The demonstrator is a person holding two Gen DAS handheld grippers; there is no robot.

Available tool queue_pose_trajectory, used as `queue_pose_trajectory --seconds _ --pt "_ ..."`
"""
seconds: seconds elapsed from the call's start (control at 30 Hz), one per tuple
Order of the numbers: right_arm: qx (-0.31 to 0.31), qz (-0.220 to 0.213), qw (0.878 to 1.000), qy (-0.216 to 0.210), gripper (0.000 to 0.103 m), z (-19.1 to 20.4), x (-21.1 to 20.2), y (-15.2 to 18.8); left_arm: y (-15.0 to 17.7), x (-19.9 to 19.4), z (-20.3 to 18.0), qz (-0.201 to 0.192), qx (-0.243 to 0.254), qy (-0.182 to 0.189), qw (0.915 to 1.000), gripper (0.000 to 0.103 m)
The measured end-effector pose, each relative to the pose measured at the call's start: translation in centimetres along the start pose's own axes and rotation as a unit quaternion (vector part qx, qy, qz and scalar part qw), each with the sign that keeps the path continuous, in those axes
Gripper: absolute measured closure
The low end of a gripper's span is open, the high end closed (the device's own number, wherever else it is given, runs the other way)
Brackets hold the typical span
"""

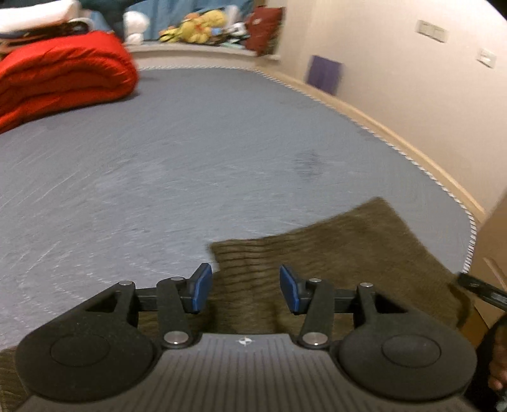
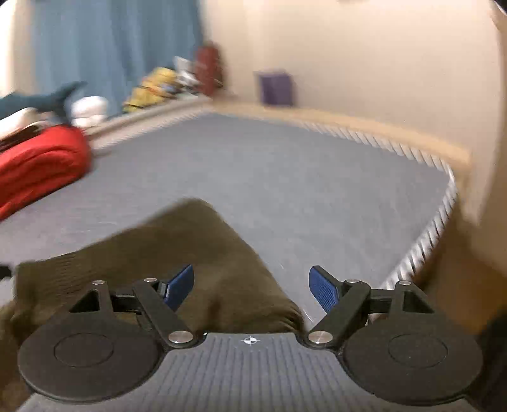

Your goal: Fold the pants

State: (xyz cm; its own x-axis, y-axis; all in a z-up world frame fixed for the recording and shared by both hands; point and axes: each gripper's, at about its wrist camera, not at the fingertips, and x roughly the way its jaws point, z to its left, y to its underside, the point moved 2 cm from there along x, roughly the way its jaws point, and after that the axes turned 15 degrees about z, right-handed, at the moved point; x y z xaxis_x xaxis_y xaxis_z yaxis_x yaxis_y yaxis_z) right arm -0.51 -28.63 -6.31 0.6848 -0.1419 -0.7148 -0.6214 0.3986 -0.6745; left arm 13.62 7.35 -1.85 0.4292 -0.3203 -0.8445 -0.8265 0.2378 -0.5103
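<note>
Olive-brown corduroy pants [image 1: 332, 253] lie folded on the grey mattress [image 1: 190, 158] near its front right corner. My left gripper [image 1: 245, 286] is open just above the near edge of the pants, with its blue pads apart over the cloth. In the right wrist view the pants [image 2: 177, 250] lie at the lower left. My right gripper [image 2: 252, 285] is open wide over the right edge of the pants, holding nothing. Its left pad is over the cloth and its right pad over the mattress [image 2: 285, 177]. Both views are motion-blurred.
A folded red quilt [image 1: 60, 79] lies at the far left of the mattress. Stuffed toys [image 1: 196, 27] and a red cushion [image 1: 263, 28] sit on a ledge behind it. The mattress edge [image 1: 443, 187] and a wall run along the right.
</note>
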Motion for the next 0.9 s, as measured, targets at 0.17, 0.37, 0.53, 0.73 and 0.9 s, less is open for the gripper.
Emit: queue_pose_trajectory --seconds 0.17,0.37,0.53,0.73,0.9 --pt "0.054 0.072 0.996 -0.028 0.023 -1.4 2.8 0.3 0.4 1.1 -2.5 0.021 0.035 0.063 0.9972 0.073" --pt "0.073 0.096 0.992 -0.044 0.032 -1.5 3.6 0.6 1.3 5.7 -1.6 0.125 0.042 -0.012 0.9912 0.090" --pt "0.077 0.092 0.992 -0.048 0.049 -1.9 3.4 0.2 1.1 4.5 -2.8 0.097 0.056 -0.015 0.9936 0.063" --pt "0.002 0.047 0.998 -0.033 0.075 0.7 1.9 0.7 0.7 2.1 -3.1 0.041 0.045 0.005 0.9981 0.035" --pt "-0.163 -0.080 0.983 0.001 0.077 6.1 -2.7 1.9 -1.1 -0.5 -1.9 0.000 -0.027 0.110 0.9935 0.017"
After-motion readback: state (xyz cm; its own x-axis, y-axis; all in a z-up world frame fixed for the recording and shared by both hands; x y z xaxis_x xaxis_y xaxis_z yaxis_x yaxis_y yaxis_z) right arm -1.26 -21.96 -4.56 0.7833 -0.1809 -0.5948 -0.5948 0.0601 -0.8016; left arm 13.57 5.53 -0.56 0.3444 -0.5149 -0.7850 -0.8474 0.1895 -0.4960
